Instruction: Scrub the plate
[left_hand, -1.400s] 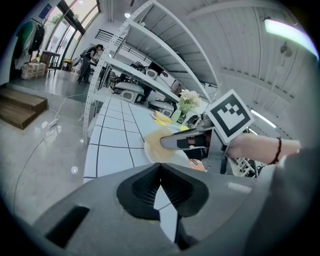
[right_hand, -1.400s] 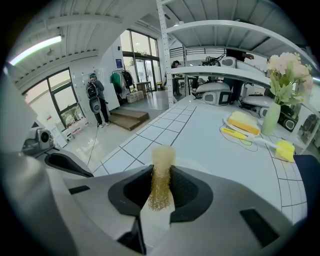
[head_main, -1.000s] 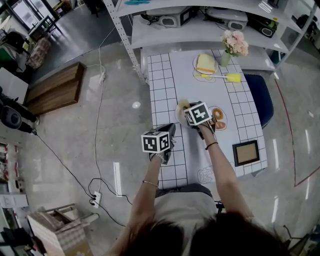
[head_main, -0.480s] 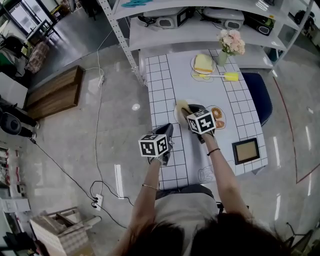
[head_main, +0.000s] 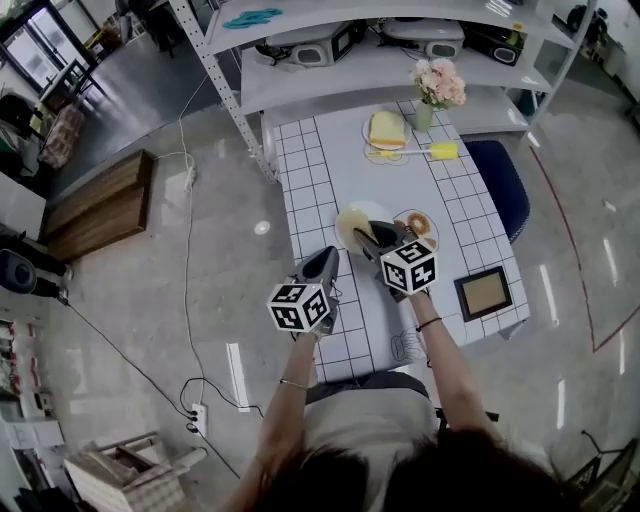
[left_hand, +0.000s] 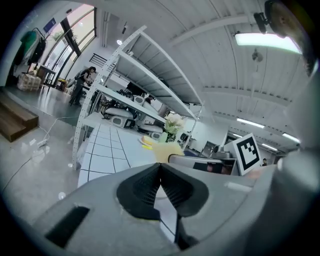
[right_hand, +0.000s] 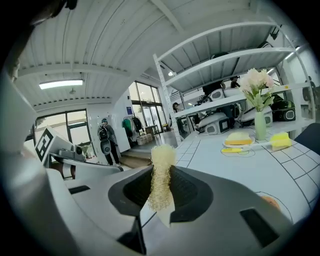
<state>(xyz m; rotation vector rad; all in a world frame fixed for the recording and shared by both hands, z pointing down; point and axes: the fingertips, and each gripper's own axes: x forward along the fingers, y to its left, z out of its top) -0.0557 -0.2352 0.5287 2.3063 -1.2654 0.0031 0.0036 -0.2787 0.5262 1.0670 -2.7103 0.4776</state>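
The plate (head_main: 346, 232) lies mid-table (head_main: 320, 170), and more of it shows than a second ago: the right claw (head_main: 372, 240) has drawn back toward the person and now covers only its near right edge. That claw is clamped on a pale scrubber (right_hand: 161, 175). The left claw (head_main: 327, 260), pinched together on nothing, stays over the table's left side, apart from the plate. A dish with orange pieces (head_main: 416, 224) sits just right of the plate. Farther off are a brush (head_main: 420, 153), a vase of flowers (head_main: 432, 90) and a frame (head_main: 484, 292).
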